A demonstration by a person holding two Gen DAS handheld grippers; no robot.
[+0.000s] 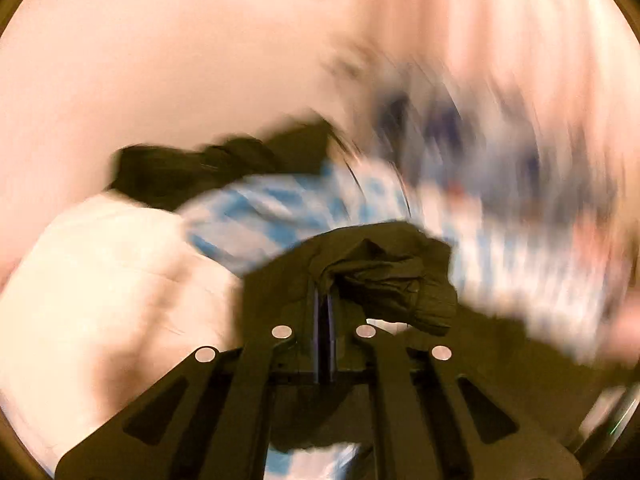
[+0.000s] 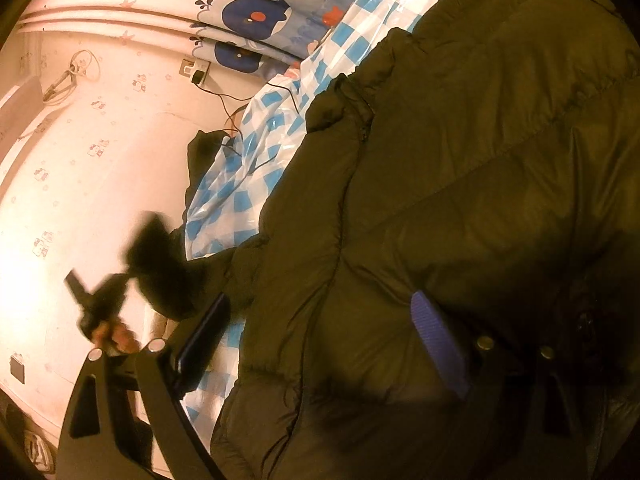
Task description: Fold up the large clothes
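Note:
A dark olive puffer jacket (image 2: 460,160) lies spread over a blue-and-white checked sheet (image 2: 240,160). My right gripper (image 2: 320,320) hovers open over the jacket's lower part. Its purple pad (image 2: 438,340) rests against the fabric and its other finger (image 2: 206,332) sits at the jacket's left edge. In the blurred left wrist view my left gripper (image 1: 324,304) is shut on a bunched cuff of the jacket's sleeve (image 1: 384,272). From the right wrist view, that left gripper (image 2: 100,304) shows blurred at the left, in a hand (image 2: 118,338), with the sleeve (image 2: 160,260) lifted off the sheet.
A pale wall (image 2: 100,160) with small prints runs along the left, with a socket and a black cable (image 2: 240,100) trailing onto the sheet. A whale-patterned fabric (image 2: 256,16) lies at the far end. Another dark garment (image 1: 200,168) lies beyond the checked sheet (image 1: 272,208).

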